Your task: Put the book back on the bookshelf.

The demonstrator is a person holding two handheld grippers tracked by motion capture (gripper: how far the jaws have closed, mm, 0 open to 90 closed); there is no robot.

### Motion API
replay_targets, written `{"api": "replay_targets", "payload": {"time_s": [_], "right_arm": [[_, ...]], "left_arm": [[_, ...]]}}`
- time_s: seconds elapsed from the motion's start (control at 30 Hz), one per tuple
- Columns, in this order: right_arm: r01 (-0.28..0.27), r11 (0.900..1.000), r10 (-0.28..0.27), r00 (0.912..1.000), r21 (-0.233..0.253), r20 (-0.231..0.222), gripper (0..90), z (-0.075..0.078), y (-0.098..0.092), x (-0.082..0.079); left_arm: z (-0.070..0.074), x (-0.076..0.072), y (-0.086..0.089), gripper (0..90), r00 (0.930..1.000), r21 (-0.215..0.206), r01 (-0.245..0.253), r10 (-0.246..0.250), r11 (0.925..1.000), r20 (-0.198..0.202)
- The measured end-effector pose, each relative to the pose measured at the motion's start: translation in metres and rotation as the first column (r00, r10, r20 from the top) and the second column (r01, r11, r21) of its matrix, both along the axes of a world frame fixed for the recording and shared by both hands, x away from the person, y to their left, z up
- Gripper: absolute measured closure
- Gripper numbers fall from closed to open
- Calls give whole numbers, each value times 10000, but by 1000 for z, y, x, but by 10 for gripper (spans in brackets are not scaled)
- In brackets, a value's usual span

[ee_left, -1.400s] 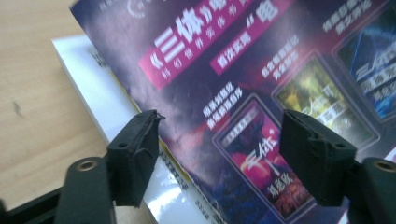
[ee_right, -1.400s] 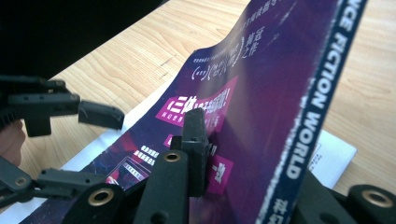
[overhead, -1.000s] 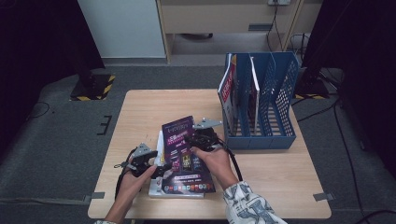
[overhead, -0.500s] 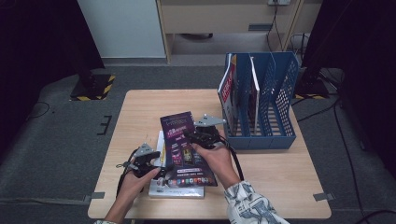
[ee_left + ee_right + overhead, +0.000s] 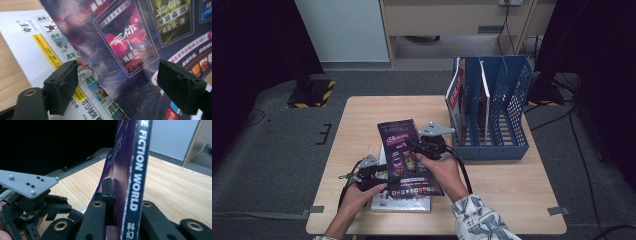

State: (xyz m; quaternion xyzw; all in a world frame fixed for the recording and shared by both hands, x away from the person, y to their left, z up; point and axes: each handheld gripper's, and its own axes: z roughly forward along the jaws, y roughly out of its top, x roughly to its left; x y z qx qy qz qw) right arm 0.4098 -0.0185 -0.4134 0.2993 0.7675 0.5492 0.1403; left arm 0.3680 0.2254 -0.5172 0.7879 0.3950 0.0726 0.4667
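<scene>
Purple magazine point(image 5: 404, 152): lifted at a slant above the worktop point(image 5: 362, 115), spine clamped between the jaws of the right hand-held gripper point(image 5: 429, 145). Left hand-held gripper point(image 5: 367, 172): jaws wide apart, straddling the magazine's lower edge, gripping nothing. White magazine point(image 5: 399, 202): flat underneath. Blue file rack point(image 5: 497, 110): right, holding upright magazines.

magazine point(image 5: 408, 152) on booklet point(image 5: 401, 201), rack point(image 5: 492, 112) right

Right gripper point(image 5: 424, 148) has lifted the purple magazine point(image 5: 404, 150) further off the white magazine point(image 5: 399, 202), tilting it twd the file rack point(image 5: 507, 115)
</scene>
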Motion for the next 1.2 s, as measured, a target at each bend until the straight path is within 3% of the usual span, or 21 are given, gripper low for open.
{"api": "replay_targets", "payload": {"time_s": [0.2,0.3,0.37,0.43,0.63,0.87,1.2], "right_arm": [[-102,9998,100,9999,196,129,830,3,0,-2],[-147,9994,141,9997,309,189,831,4,-1,-3],[-168,9990,160,9997,411,177,831,4,-1,-3],[-289,9975,288,9996,651,36,830,3,-1,-3],[-389,9978,379,9991,543,206,832,3,-2,-4],[-360,9991,355,9991,206,243,830,5,-6,-3],[-571,9973,595,9969,-468,524,815,15,-7,-4]], "left_arm": [[3,-1,2,273,9997,-302,253,-252,9992,25],[4,0,6,348,10000,-351,79,-77,9994,50],[7,0,9,461,9998,-241,-171,172,9996,46],[11,-1,11,504,9997,-115,-253,253,9996,48],[19,-2,17,674,9992,-282,-392,393,9988,34],[25,-3,20,740,9976,-147,-623,627,9979,283],[35,-7,25,771,9871,59,-1108,1093,9938,1166]]}}
